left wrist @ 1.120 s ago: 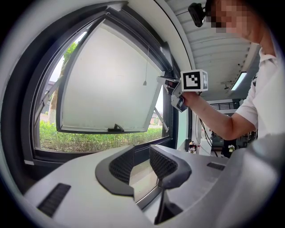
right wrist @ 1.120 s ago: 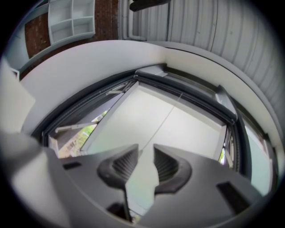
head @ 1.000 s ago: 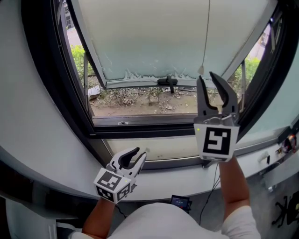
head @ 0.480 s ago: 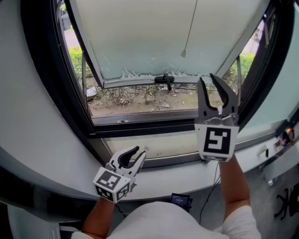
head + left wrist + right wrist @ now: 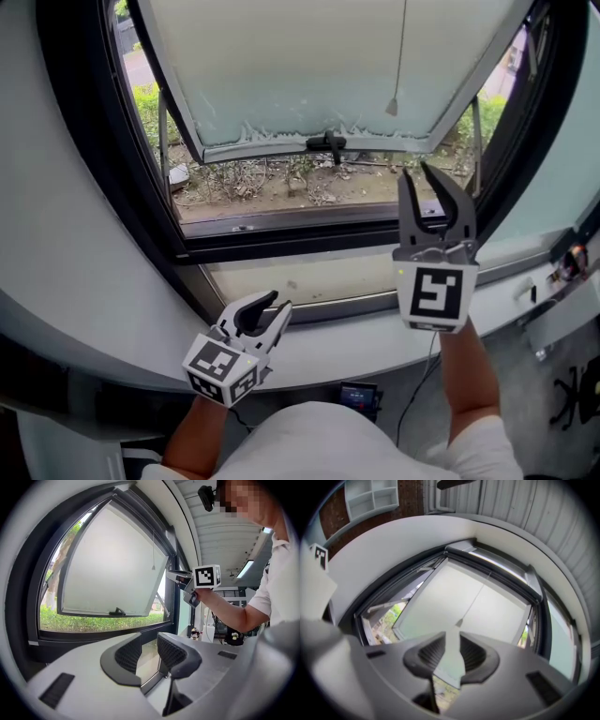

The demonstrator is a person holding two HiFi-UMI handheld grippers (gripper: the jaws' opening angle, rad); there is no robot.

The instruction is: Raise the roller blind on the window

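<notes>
**A:** Where do things stand, starting on the left?

**B:** The left tongs [image 5: 279,302] hover low at 7 o'clock over the white window sill [image 5: 356,349]. Their jaws are partly apart and hold nothing.

**A:** And the blind?

**B:** I can't make out any blind fabric over the tilted frosted window pane [image 5: 300,75]. Only the thin white pull cord with its small cone weight [image 5: 394,105] hangs at 12 o'clock, untouched.

**A:** The right side?

**B:** The right tongs [image 5: 415,172] point upward near the weight, at its 5 o'clock, with the jaws open and empty. I'd judge the cord is yet to be gripped and all the pulling is left.
</notes>
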